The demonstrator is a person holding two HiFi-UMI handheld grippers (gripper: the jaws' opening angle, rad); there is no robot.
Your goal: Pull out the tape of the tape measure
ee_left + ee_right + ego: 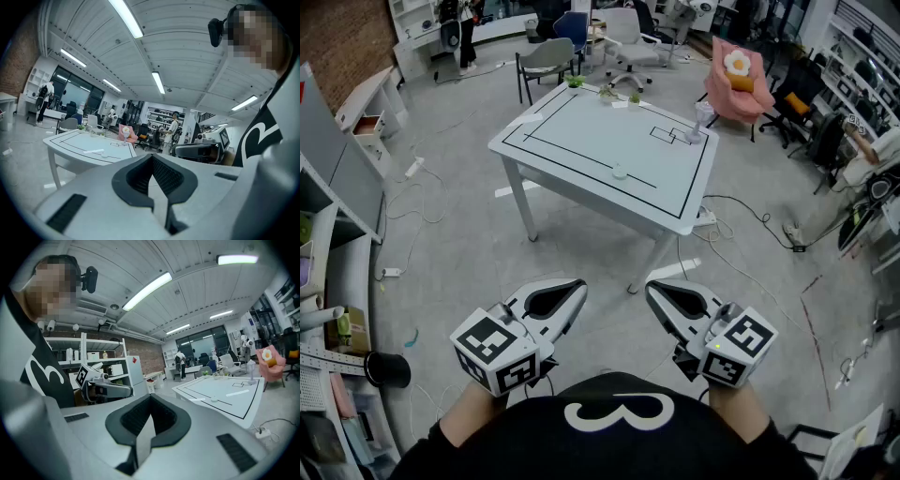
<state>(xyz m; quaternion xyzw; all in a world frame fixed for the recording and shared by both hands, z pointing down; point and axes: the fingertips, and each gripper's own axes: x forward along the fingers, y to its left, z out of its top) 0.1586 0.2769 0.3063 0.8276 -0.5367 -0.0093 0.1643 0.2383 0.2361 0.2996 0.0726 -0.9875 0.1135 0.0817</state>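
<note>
At the far left, open shelving [321, 281] is standing along the wall, and a black cup [386, 369] is lying on its side on a low shelf. Just right of it the left tongs [578, 286] are hovering low in front of the person's dark top, well short of the worktop [581, 122]. Their own view is showing the left tongs [152, 157] with the jaws pressed together and nothing between the dark pads. Beyond them the white worktop [79, 140] is standing on the grey floor [469, 244], marked with a black border line. A small round object [620, 172] is lying near the front stretch of that line. It is the one item there that could be the tape measure, though it is showing too small to be sure, and it is sitting well apart from both pairs of tongs. The right tongs [652, 289] are hanging level with the left pair, near them but not touching. The right gripper view is showing these tongs [151, 397] pressed together too and gripping nothing, with the worktop [225, 385] and the small round object [214, 398] off to their right. Farther right, behind the worktop's far corner, a pink chair [736, 89] is holding a fried-egg cushion.
</note>
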